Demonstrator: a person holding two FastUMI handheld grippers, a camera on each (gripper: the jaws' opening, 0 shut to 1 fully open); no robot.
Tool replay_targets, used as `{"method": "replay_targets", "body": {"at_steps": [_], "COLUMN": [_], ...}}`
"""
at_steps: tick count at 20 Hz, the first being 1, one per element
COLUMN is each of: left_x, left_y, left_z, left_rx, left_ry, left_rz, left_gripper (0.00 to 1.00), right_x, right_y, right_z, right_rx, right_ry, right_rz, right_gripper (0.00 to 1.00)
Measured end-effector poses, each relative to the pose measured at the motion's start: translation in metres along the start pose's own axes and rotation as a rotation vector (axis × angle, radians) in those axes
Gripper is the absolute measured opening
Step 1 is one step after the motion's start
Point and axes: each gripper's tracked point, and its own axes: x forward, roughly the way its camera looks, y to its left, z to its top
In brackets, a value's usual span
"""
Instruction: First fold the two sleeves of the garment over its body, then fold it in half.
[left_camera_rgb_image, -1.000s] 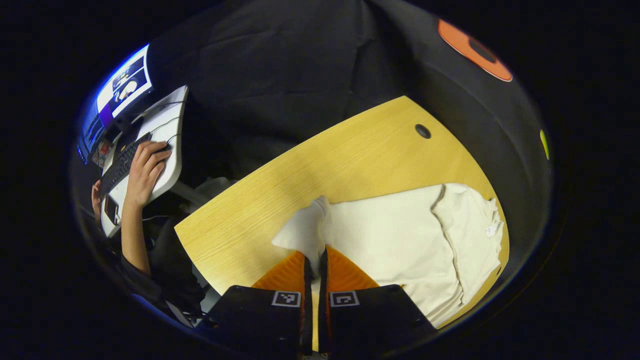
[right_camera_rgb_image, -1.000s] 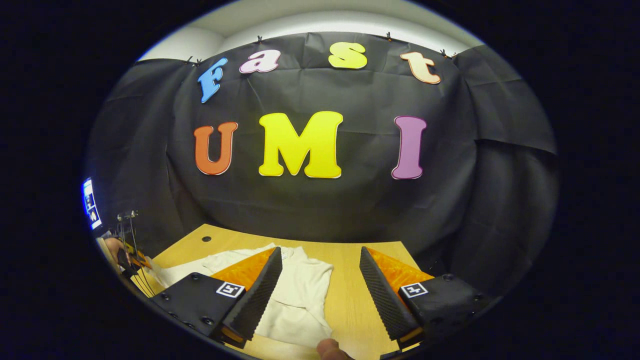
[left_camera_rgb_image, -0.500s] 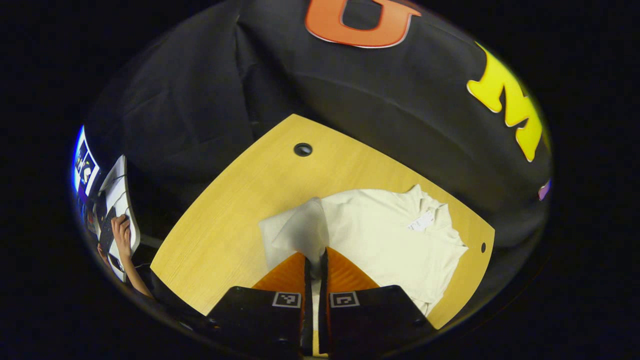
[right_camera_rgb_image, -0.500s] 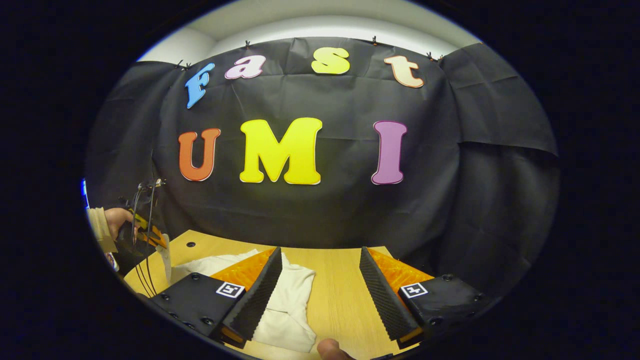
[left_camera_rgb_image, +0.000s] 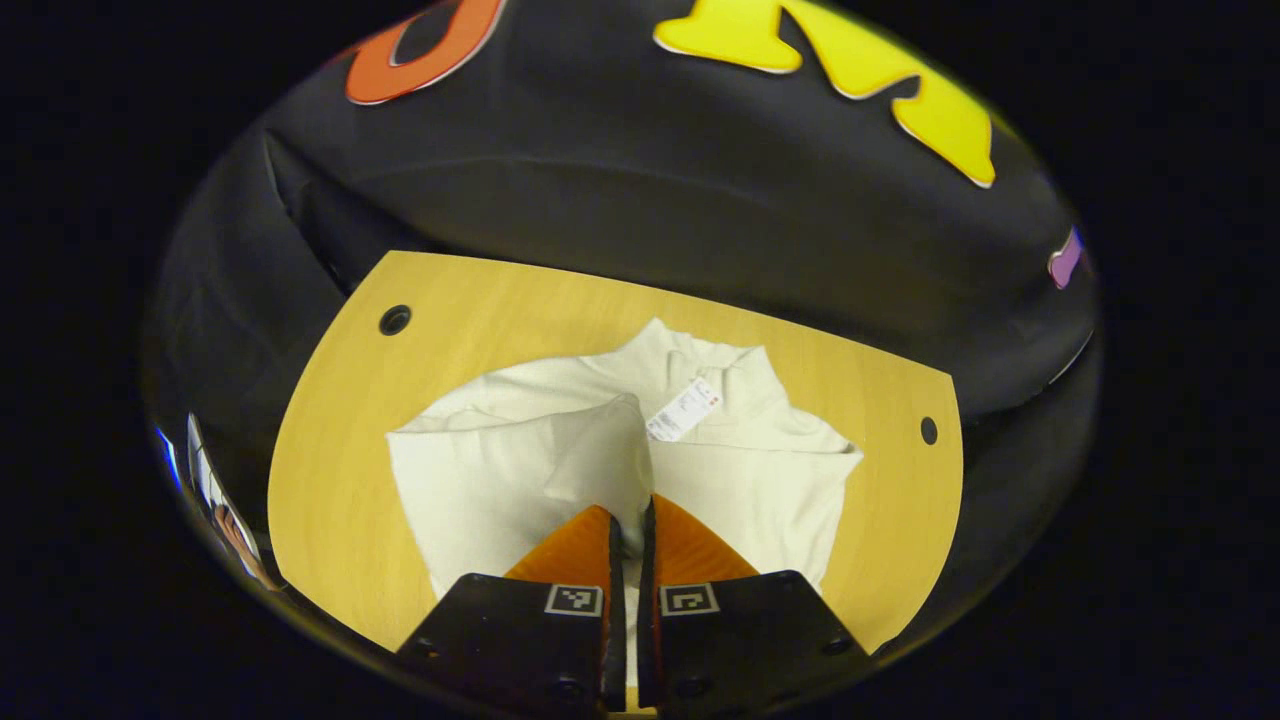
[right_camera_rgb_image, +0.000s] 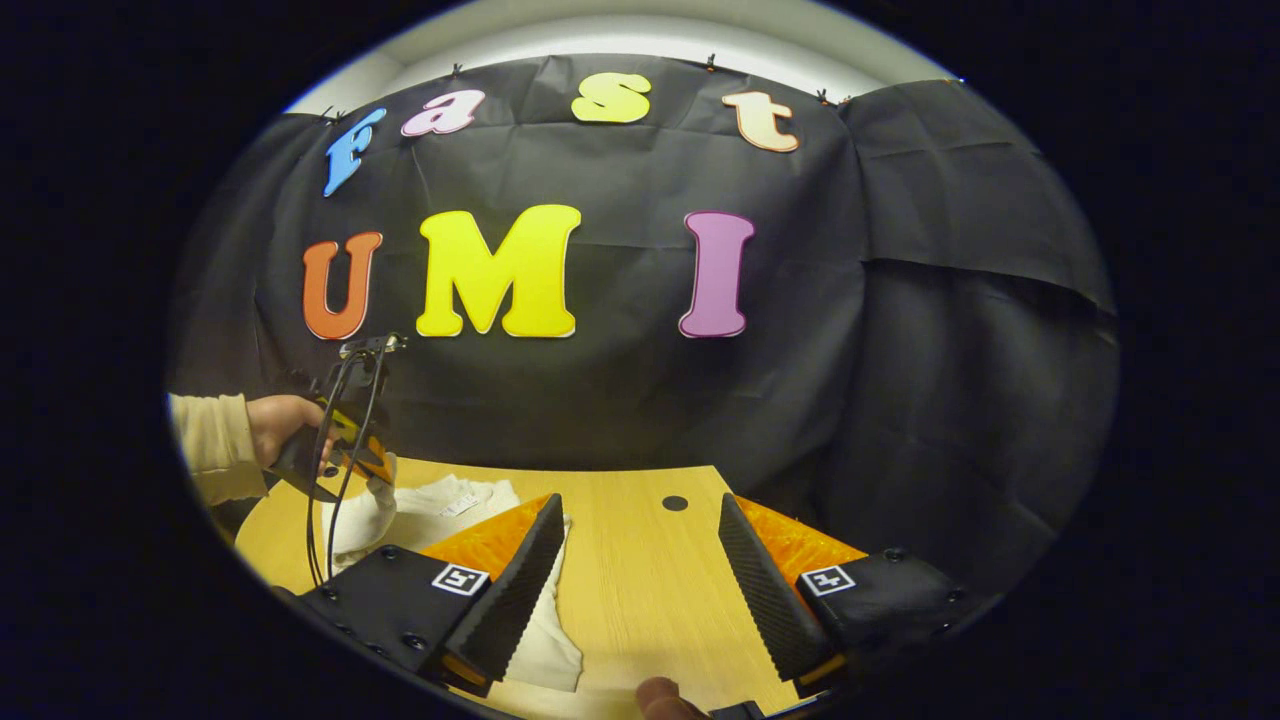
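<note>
The cream garment (left_camera_rgb_image: 560, 470) lies on the wooden table (left_camera_rgb_image: 330, 440), and we see a sleeve (left_camera_rgb_image: 600, 455) raised off it, drawn over the body toward the middle. A white tag (left_camera_rgb_image: 683, 408) sits near the collar at the far side of the cloth. Our left tool (left_camera_rgb_image: 630, 530) is clenched on that sleeve, both fingers pressing the fabric between them, and it looks steeply down on the table.

In the right gripper view we see the left tool (right_camera_rgb_image: 350, 450) from the side, held by a hand (right_camera_rgb_image: 275, 425) in a pale sleeve cuff (right_camera_rgb_image: 205, 445), with cables (right_camera_rgb_image: 330, 500) hanging from it and a bit of cloth dangling below it over the garment (right_camera_rgb_image: 440, 505). Our right tool (right_camera_rgb_image: 640, 580) hovers level above the table (right_camera_rgb_image: 640, 560), released, its jaws standing wide apart with bare wood between them; one finger (right_camera_rgb_image: 515, 590) overlaps the garment's near edge. A fingertip (right_camera_rgb_image: 660, 695) shows at the bottom edge.
</note>
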Motion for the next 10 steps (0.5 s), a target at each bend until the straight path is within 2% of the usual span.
{"method": "replay_targets", "body": {"at_steps": [6, 10], "left_x": [0.028, 0.033], "left_y": [-0.084, -0.121], "left_z": [-0.020, -0.032], "left_rx": [0.114, 0.138], "left_ry": [0.052, 0.083], "left_rz": [-0.086, -0.139], "left_gripper": [0.07, 0.07], "right_x": [-0.008, -0.010], "right_y": [-0.024, -0.034], "right_z": [-0.025, -0.035], "right_rx": [-0.032, -0.029], "right_ry": [0.071, 0.099], "right_rz": [-0.068, -0.092], "right_gripper": [0.98, 0.98]}}
